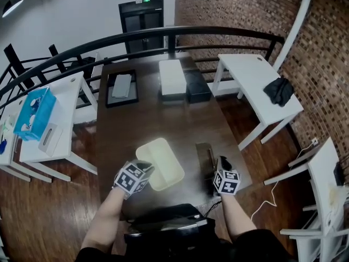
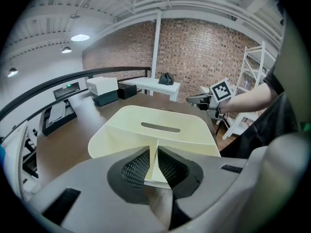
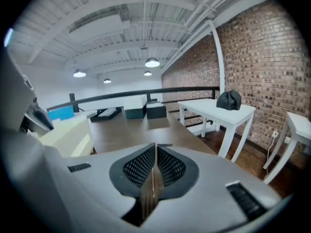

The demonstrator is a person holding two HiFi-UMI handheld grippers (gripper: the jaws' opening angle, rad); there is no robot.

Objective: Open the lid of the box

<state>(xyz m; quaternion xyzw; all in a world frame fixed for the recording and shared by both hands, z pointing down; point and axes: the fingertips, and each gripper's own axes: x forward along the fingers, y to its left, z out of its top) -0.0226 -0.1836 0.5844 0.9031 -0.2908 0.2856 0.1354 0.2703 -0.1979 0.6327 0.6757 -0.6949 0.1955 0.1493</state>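
**A:** ok, starting nearest the person: what are the two tools doing?

**B:** The left tool (image 2: 156, 157) is clamped on a thin cream lip at the near-left corner of the lid (image 1: 158, 160). Its own view shows the jaws pinched down with that plastic edge sandwiched between them. The right tool (image 3: 154, 171) is squeezed closed on nothing. It hangs over the near-right part of the desk (image 1: 158, 119), just beside a dark flat thing (image 1: 205, 156) lying there.

**A:** and the box itself?

**B:** The cream box (image 1: 173, 179) sits in the near middle of the desk, between the two tools and touching only the left one. It's got rounded corners, and the lid has a long slot (image 2: 160, 126) across the top. I honestly can't tell whether the near edge has come off the base at all.

**A:** how's it gonna handle?

**B:** My guess is light, thin moulded plastic, smooth so a bit slippery, with some flex in it. That lip is a sensible place to grab. Pulling up from one corner, though, I'd expect the whole box to lift or skate across the desk rather than pop open. The idle right tool could pin the base down on the right side. The slot looks like the other obvious grab spot.

**A:** anything further back?

**B:** At the far end there's a black tray (image 1: 121, 87) on the left, then a white case (image 1: 172, 76) and a black case (image 1: 196, 86) side by side. All of that is well apart from the box.
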